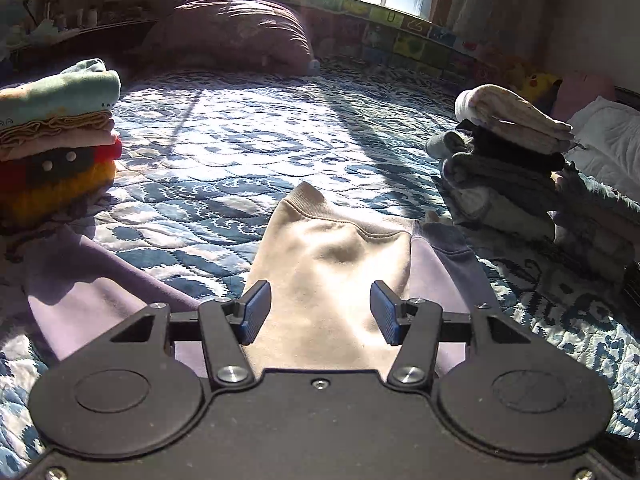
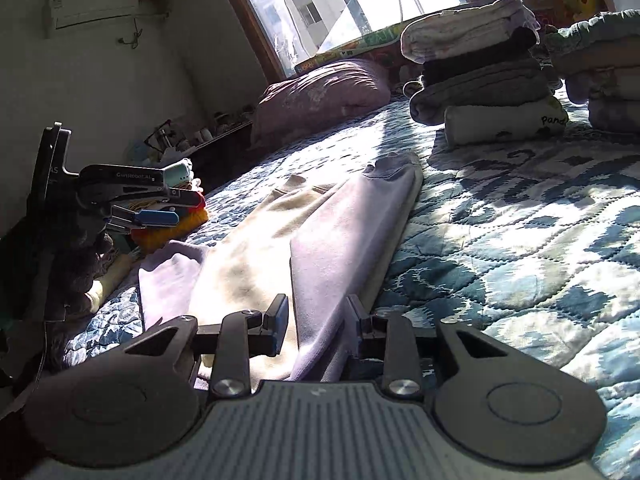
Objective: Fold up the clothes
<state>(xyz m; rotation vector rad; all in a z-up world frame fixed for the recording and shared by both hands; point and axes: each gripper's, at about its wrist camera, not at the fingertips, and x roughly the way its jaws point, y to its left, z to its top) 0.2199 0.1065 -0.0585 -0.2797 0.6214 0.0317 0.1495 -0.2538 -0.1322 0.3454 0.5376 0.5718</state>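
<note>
Two piles of folded clothes already sit on the bed (image 1: 248,128). One bright pile (image 1: 56,132) is on the left side, and one grey and white pile (image 1: 508,148) is on the right side. So a good part of the job looks done.

One more piece is left to fold. It is a cream and purple sweatshirt (image 1: 332,272), and it lies flat on the blue quilt between the two piles, right in front of both tools. Its right sleeve (image 2: 352,232) is laid over the cream middle. Its left sleeve (image 1: 92,280) lies spread out to the side, so I think that one comes next.

The left gripper (image 1: 318,312) hangs over the cream part. Its fingers are wide apart and hold nothing.

The right gripper (image 2: 316,320) is low at the edge of the folded sleeve. Its fingers stand apart with the purple cloth between them, but they are not pinching it as far as I can see.
</note>
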